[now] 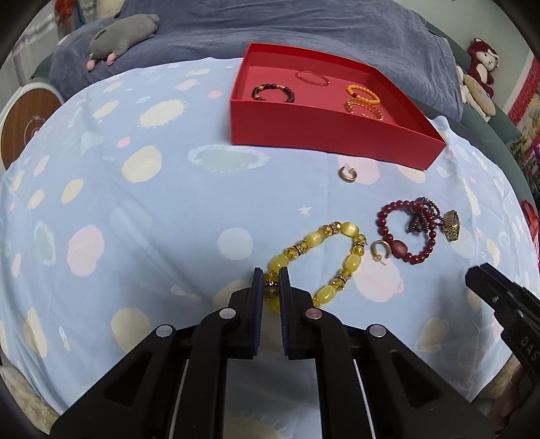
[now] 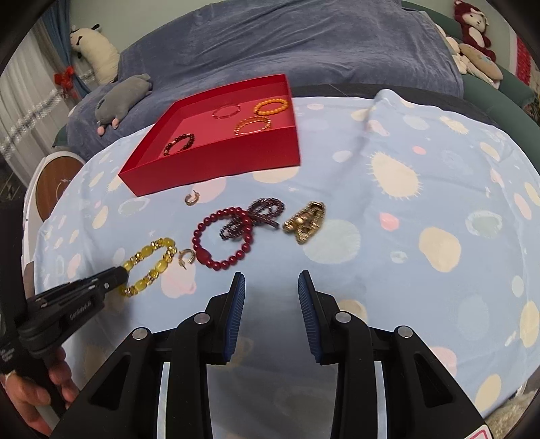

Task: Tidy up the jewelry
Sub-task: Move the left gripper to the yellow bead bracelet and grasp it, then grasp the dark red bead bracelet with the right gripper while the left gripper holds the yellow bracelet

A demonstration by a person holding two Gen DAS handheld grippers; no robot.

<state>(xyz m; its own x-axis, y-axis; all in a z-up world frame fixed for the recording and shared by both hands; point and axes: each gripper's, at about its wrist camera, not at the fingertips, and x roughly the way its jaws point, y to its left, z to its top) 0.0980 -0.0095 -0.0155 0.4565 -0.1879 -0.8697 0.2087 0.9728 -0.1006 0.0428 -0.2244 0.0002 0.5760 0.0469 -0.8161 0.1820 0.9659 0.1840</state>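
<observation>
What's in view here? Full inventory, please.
box: 1, red, far side of cloth
bracelets in box: 4; dark, red, two orange
yellow bracelet: 1, on cloth, in left gripper
red bracelet: 1, on cloth, overlapped by purple beads
purple beads: 1 tangle, between red bracelet and watch
watch: 1, gold, right of beads
earrings: 2, gold; one near box, one by red bracelet
cloth: 1, blue, spotted
plush toys: several, background
left gripper: shut on yellow bracelet
right gripper: open, empty
hand: holds left gripper

Grey plush toy (image 1: pixel 123 35) lies on blue blanket (image 1: pixel 303 30).
</observation>
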